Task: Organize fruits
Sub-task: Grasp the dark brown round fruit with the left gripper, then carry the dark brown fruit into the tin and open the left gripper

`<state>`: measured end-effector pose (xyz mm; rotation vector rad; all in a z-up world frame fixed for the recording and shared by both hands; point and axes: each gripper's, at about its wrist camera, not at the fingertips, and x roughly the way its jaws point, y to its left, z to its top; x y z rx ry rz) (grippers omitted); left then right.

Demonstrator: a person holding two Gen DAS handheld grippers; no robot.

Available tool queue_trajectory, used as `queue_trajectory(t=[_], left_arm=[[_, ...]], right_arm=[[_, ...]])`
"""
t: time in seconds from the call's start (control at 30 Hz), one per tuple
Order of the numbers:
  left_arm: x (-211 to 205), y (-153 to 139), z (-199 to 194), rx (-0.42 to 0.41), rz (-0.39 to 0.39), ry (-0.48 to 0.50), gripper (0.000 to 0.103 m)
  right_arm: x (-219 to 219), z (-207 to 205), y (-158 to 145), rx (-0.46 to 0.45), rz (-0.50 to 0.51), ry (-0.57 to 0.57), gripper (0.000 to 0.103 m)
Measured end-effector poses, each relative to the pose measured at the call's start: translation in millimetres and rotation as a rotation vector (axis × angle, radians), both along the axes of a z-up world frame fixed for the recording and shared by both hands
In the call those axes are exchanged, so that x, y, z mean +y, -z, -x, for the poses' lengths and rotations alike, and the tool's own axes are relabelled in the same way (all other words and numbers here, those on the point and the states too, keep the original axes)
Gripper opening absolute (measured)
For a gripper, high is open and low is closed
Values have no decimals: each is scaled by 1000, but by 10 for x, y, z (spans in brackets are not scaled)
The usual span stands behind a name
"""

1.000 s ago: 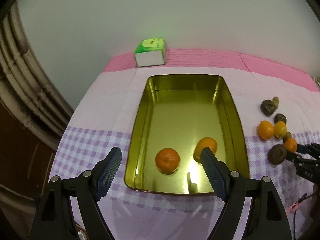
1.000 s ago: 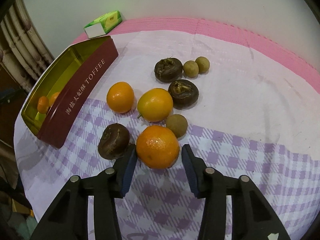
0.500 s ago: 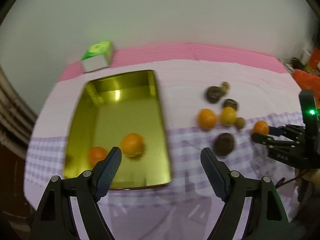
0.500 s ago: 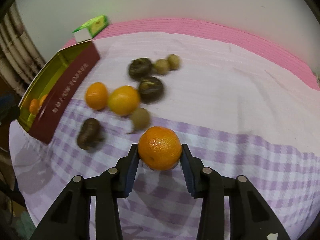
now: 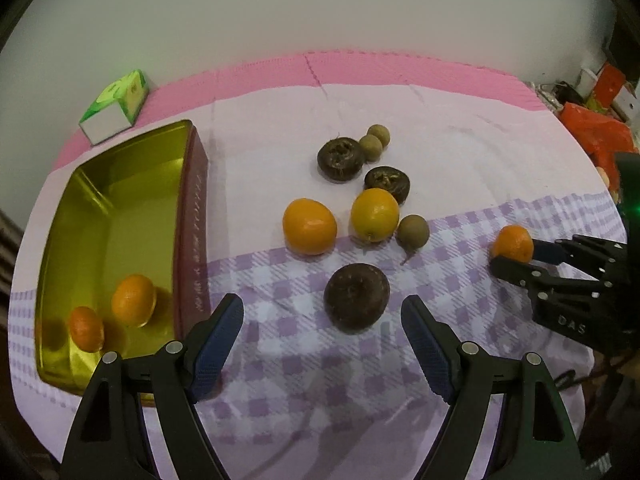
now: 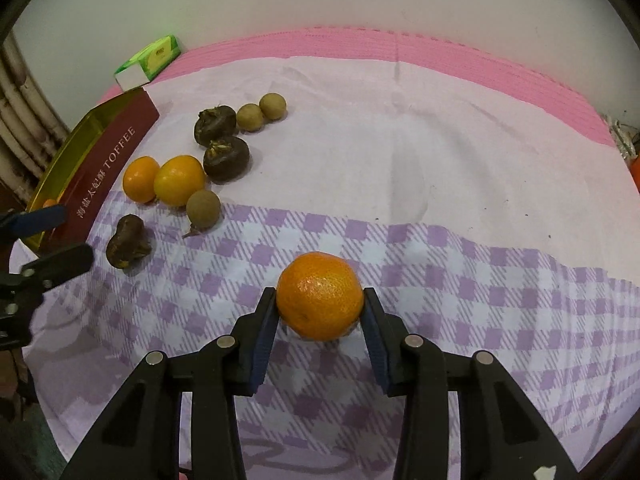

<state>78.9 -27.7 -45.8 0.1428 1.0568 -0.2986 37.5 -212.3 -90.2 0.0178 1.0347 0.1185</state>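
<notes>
Swung away from over the tin (image 5: 120, 216) since a second ago, now hanging over the checked cloth (image 5: 304, 380) with the left gripper (image 5: 322, 326) spread wide and gripping nothing, framing a dark wrinkled fruit (image 5: 356, 296) lying just ahead of its tips. Clamping a dimpled tangerine (image 6: 320, 295) between the ribbed blue pads (image 6: 264, 340) of the right gripper (image 6: 320, 312), carried clear of the pile where it lay a second ago and now well apart from it, to the pile's right in the left view. Lying in the glossy gold tin, near its close end: two small tangerines (image 5: 134, 300), touching or almost so. Standing just left of the left gripper: the tin's maroon wall, lettered TOFFEE in the right view. Resting loose on the cloth beyond the dark fruit: an orange (image 5: 309, 226), a smooth yellow-orange fruit (image 5: 375, 214), a tan round fruit with a stem (image 5: 413, 232), two more dark knobbly fruits (image 5: 340, 159) and two small tan balls (image 5: 371, 147). Stretching bare to the right and far side of the pile: pale cloth up to the pink ridged mat (image 5: 360, 66) by the wall. Sitting on that mat behind the tin: a green and white carton (image 5: 116, 106).
</notes>
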Motion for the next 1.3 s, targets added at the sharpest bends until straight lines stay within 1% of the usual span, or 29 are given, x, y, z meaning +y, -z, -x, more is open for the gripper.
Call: queue_trajectory(t=[0.23,0.37,0.43,0.5,0.53,0.63,0.77,0.83,1.0,1.2,1.3], left_arm=[[-45,163,-92,43,21,-9,81],[-98,238,-143,57,21,-2,79],[-110,252,-165,57,23,2,74],[-117,260,-184,62,24,5,66],[-116,268,-190,64,24,5,64],[-118,287,-195,75,42,13,56],[-150,290,-177,75,41,29,42],[-162,289,-160,67,30,33,42],[-146,263,-119,60,33,29,42],[-60,148,-82,44,35,9,42],[5,36,-68,24,38,-2,42]], right_arm=[[-9,-19,7,-7,-24,-6,39],[-27,-16,7,-2,-42,-4,39],[-35,-22,9,0,-49,-3,39],[-35,-17,3,0,-49,-2,39],[-38,-17,7,-1,-47,-3,39],[-40,-18,11,1,-48,-5,39],[-42,-14,12,-1,-47,-3,39],[-33,-13,11,-1,-47,-4,39],[-33,-7,16,-3,-40,-5,39],[-4,-10,25,-8,-25,-8,39],[9,-9,29,-11,-18,-9,39]])
